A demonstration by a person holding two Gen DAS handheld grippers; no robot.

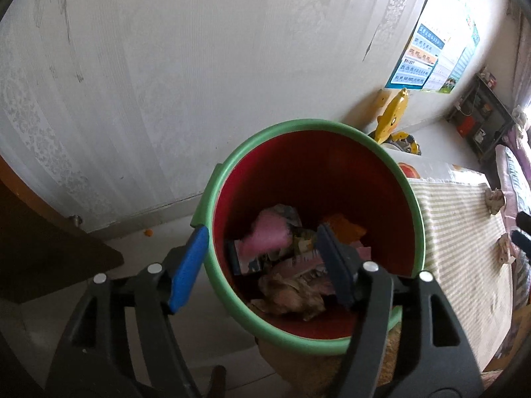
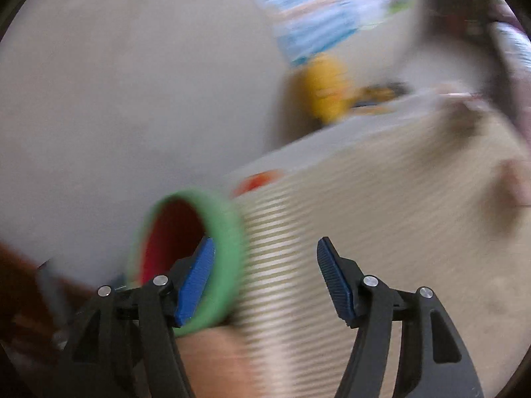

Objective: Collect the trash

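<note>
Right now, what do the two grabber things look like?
Both look alike. The left gripper and the right gripper have black plastic arms with cut-out holes, and round silver pins at the joints. The jaws wear flat blue ridged pads. No cables, sleeves or markings show.

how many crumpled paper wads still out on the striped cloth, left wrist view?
2. One crumpled whitish paper wad lies near the far right edge of the green-and-white striped tablecloth; the second wad lies nearer the camera, same edge. More may be hidden beyond the frame.
</note>
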